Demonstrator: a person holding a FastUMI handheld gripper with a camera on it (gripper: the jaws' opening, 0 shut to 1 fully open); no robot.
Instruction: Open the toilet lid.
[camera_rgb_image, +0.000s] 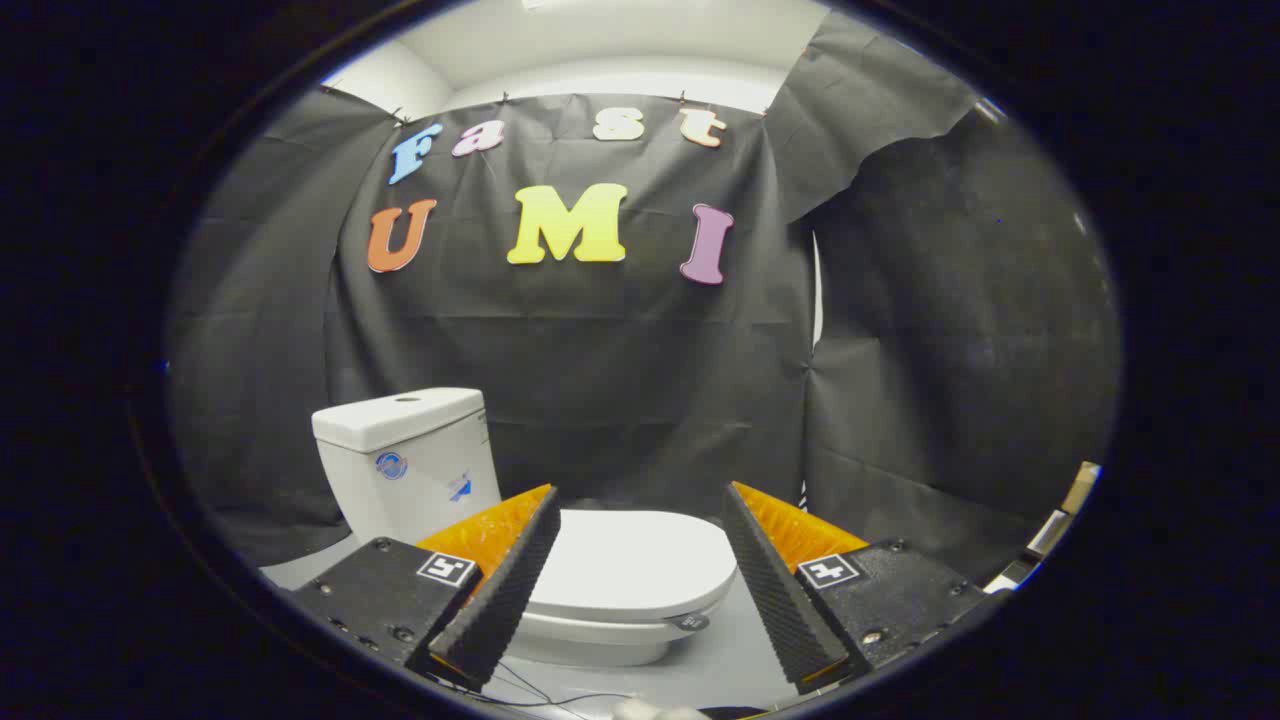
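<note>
Gripper (640, 500) fingers spread wide apart, holding nothing, no contact with anything. Toilet (480, 500) stands on the grey floor (730, 660) against the black cloth wall (640, 400). Toilet lid (640, 560) is down, closed flat over the bowl; it lies in the gap between the two fingers and just beyond their tips. White tank (405, 450) rises behind the lid, beyond the left finger, with stickers on its front. Thin cable (530, 690) runs along the floor at the foot of the bowl.
</note>
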